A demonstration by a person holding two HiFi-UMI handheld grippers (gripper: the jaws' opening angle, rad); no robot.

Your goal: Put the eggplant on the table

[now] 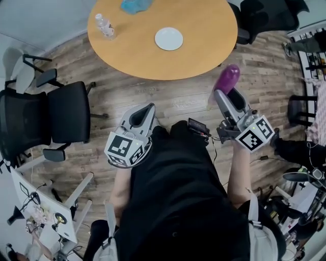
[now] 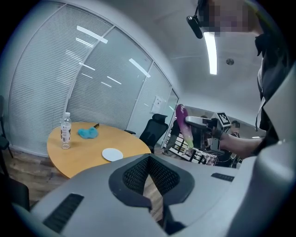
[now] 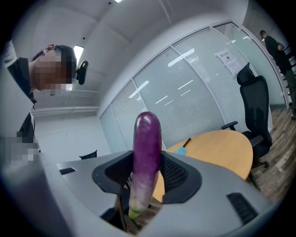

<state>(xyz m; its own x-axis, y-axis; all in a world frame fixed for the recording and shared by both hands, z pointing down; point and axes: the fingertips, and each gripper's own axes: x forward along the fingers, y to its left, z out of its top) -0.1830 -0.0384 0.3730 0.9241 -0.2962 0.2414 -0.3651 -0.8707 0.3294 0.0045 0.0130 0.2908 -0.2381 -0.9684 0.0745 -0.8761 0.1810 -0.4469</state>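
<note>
Pinching eggplant (image 3: 147,139), right tongs (image 3: 144,183) over wood floor (image 1: 153,97), left tongs (image 1: 150,108) closed, round table (image 1: 204,46) ahead

Wood plank floor (image 1: 168,99) lies under the left gripper (image 1: 146,109) & the right gripper (image 1: 225,92). Big round wood table (image 1: 204,51) stands in front of the right one. Black chair (image 1: 66,114) is off to the left of the left gripper. Another black chair (image 1: 265,15) sits past the table. Glass walls (image 2: 138,92) w/ white blinds (image 2: 46,78) are far ahead of the left gripper. Long light (image 2: 212,51) glows on the white ceiling (image 2: 185,28) above it.
</note>
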